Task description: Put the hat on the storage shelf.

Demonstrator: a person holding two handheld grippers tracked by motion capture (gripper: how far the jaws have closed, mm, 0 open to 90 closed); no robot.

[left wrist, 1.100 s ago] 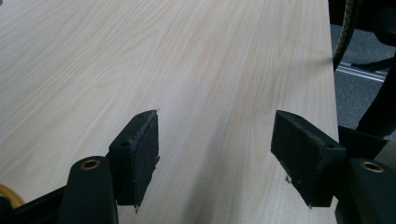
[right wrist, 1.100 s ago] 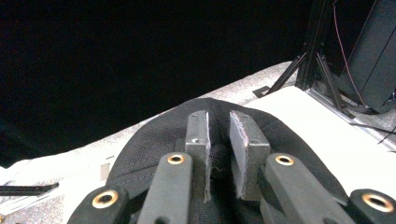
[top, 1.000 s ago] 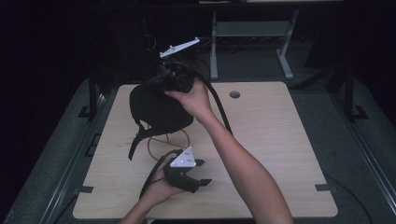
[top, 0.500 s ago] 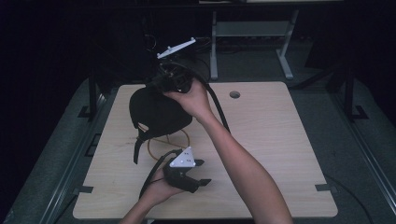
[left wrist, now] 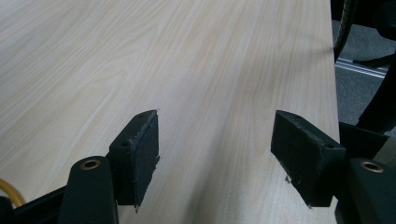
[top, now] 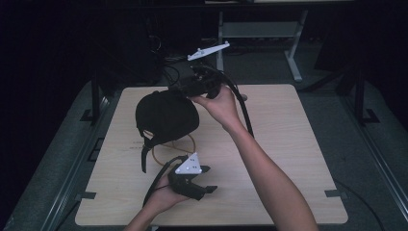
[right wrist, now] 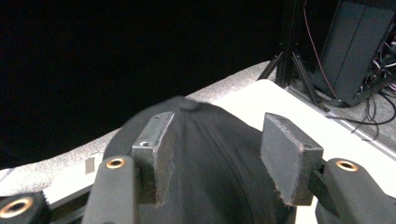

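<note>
While the cap (top: pixel 166 115) sits on the worktop (top: pixel 288 144) toward its far left, we hold the right gripper (top: pixel 195 84) just behind the cap, jaws spread over its crown with nothing pinched. Nearer us than the cap, the left gripper (top: pixel 204 179) rests low on the worktop, jaws wide apart and empty. Beside the cap lies what may be a yellow cord (top: pixel 173 147).

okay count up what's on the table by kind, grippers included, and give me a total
Black caps: 1
Yellow cords: 1
Grippers: 2, the left gripper low over the table and the right gripper at the cap
Total: 4
</note>
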